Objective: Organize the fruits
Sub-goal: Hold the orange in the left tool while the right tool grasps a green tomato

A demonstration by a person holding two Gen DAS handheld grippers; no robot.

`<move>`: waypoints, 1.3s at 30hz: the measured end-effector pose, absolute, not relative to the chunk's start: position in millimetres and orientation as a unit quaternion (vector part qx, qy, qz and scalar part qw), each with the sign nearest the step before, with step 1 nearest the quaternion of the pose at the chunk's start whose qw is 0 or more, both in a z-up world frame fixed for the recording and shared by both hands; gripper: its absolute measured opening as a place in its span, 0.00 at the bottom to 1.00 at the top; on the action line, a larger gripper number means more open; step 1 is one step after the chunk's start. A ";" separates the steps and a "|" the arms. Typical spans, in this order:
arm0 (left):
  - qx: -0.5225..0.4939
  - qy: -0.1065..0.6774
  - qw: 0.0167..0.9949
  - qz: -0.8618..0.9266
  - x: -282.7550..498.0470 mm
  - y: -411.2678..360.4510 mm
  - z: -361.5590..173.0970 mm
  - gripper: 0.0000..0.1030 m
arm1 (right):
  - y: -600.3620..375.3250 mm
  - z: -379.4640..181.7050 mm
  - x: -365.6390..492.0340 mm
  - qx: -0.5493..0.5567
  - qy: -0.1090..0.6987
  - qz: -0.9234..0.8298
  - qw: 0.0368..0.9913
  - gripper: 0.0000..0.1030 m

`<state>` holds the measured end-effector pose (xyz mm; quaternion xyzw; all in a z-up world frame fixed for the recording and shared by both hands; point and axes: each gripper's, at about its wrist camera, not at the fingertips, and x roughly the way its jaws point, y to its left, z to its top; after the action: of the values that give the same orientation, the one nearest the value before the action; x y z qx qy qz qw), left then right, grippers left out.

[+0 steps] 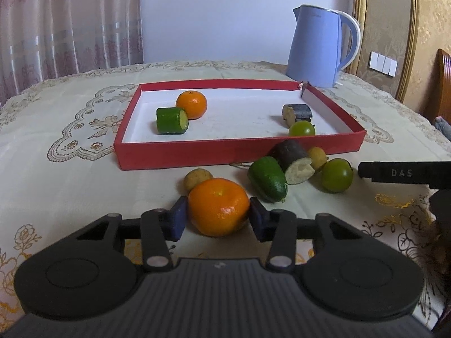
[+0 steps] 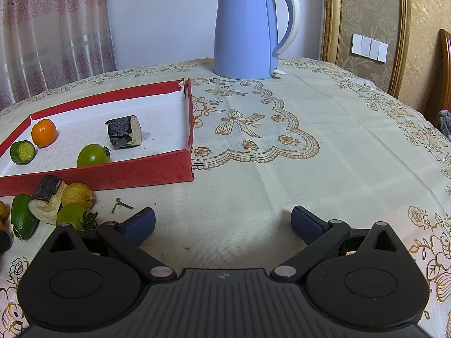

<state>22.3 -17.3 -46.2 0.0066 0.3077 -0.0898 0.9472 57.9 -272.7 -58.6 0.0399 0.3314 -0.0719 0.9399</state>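
Left tool (image 1: 218,217): blue pads sit against both sides of round orange mandarin (image 1: 219,207), i.e. clamped on it; fruit appears to rest on cloth-covered surface (image 1: 70,197), just in front of shallow red cardboard tray w/ white floor (image 1: 197,156).

Right tool (image 2: 222,225): pads wide apart, nothing between them, hovering over bare cloth to right of tray.

Tray contents: second small orange mandarin (image 1: 191,104) touching cut green cucumber piece (image 1: 172,120) at left; dark-skinned cut stem segment (image 1: 297,114) and round green fruit (image 1: 301,129) at right.

Outside tray, near front wall: small yellow-brown round fruit (image 1: 198,178) just behind clamped mandarin; whole green cucumber end (image 1: 267,178); second dark-skinned cut segment (image 1: 294,162) leaning on it; yellow fruit (image 1: 318,157); second round green fruit (image 1: 336,175).

Blue electric kettle (image 2: 248,31) stands behind tray, not part of job.

Step in hand (est.): pick phase on mandarin, lift not yet evident.

Next move calls for: lift high enough to clear tray front wall, carry fwd, set down prob. beside matching mandarin, then spread pads. Keep clamp light; round fruit may roll on release
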 end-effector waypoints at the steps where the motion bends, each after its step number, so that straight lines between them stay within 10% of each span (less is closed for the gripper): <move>1: 0.003 0.308 0.947 -0.090 20.9 -15.3 -45.3 0.41 | -272.7 -58.7 57.9 0.040 0.331 -0.072 0.940 1.00; 32: -0.011 0.297 0.953 -0.062 16.6 30.5 -48.1 0.41 | -217.7 -41.7 15.9 -0.044 0.271 0.077 0.959 0.99; 39: -0.007 0.292 0.954 -0.063 17.5 29.4 -50.2 0.41 | -209.9 -48.2 40.8 -0.025 0.298 0.093 0.950 0.73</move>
<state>17.5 29.4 -50.2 -0.0072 0.2916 -0.0629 0.9544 40.8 -209.9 -48.2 -0.0255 0.2976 0.0931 0.9498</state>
